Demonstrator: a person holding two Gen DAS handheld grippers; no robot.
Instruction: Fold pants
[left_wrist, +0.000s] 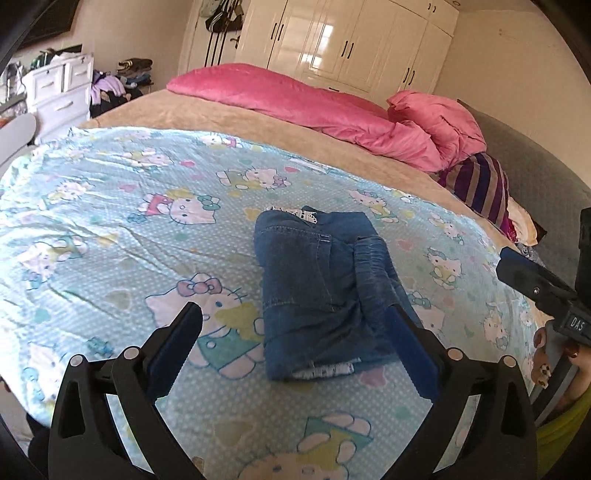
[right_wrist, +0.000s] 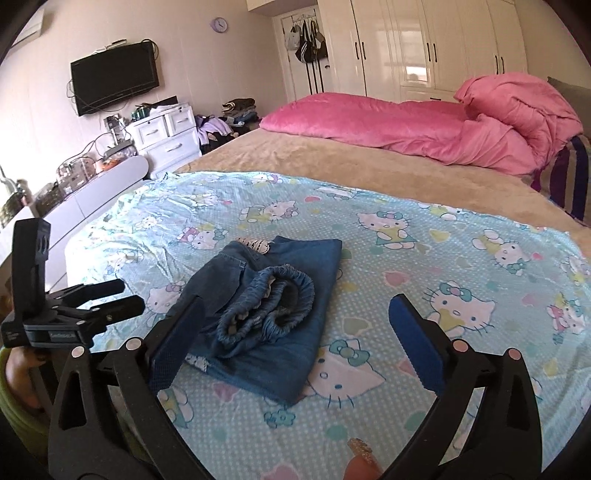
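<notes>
The blue denim pants (left_wrist: 317, 291) lie folded into a compact bundle on the light-blue cartoon-cat sheet (left_wrist: 110, 229). White lace trim shows at the near and far ends. In the right wrist view the gathered elastic waistband rests on top of the pants (right_wrist: 280, 332). My left gripper (left_wrist: 291, 308) hovers open over the bundle, its blue pads spread wide and holding nothing. My right gripper (right_wrist: 298, 299) is also open and empty, with its left finger over the bundle's near-left corner. Each gripper shows in the other's view: the right gripper (left_wrist: 517, 269) at the right edge, the left gripper (right_wrist: 127, 293) at the left.
A pink duvet (right_wrist: 424, 125) and a striped pillow (left_wrist: 476, 184) lie at the far side of the bed, on a beige blanket (right_wrist: 332, 158). White wardrobes (right_wrist: 424, 40), a white dresser (right_wrist: 166, 133) and a wall TV (right_wrist: 114, 77) stand beyond. A hand (left_wrist: 543, 354) holds the right gripper.
</notes>
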